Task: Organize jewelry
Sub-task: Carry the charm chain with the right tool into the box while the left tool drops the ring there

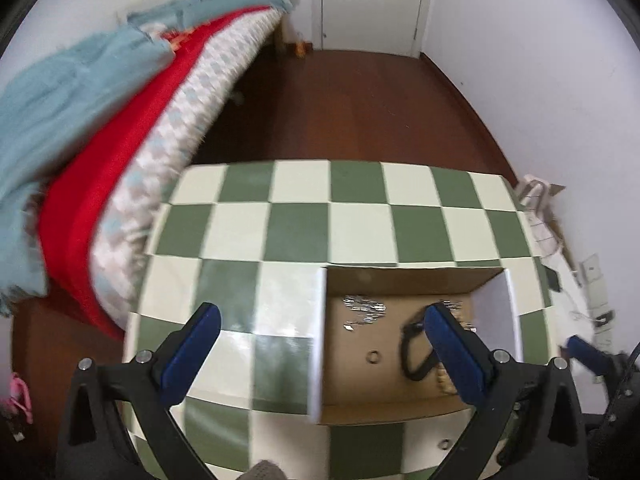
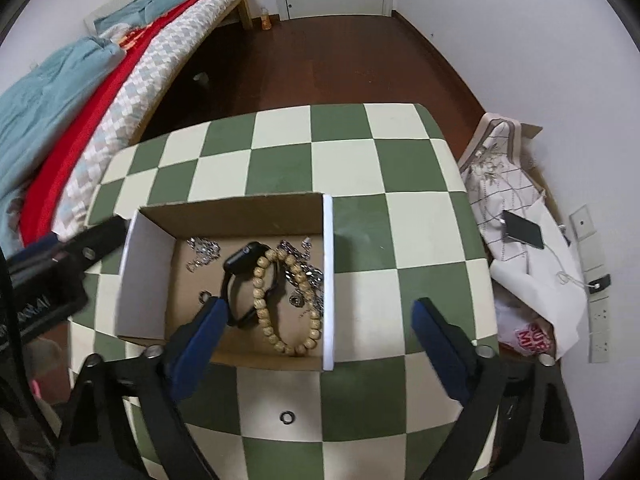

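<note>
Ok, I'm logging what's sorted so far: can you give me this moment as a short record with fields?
surface: green-and-cream checkered table
container: open cardboard box with white side walls
in box: wooden bead bracelet, black watch, silver chains, small ring
outside box: dark ring on the table, near edge
left gripper: open, holding nothing
right gripper: open, holding nothing, over the box's right wall
off table, right: patterned cloth with a black phone
</note>
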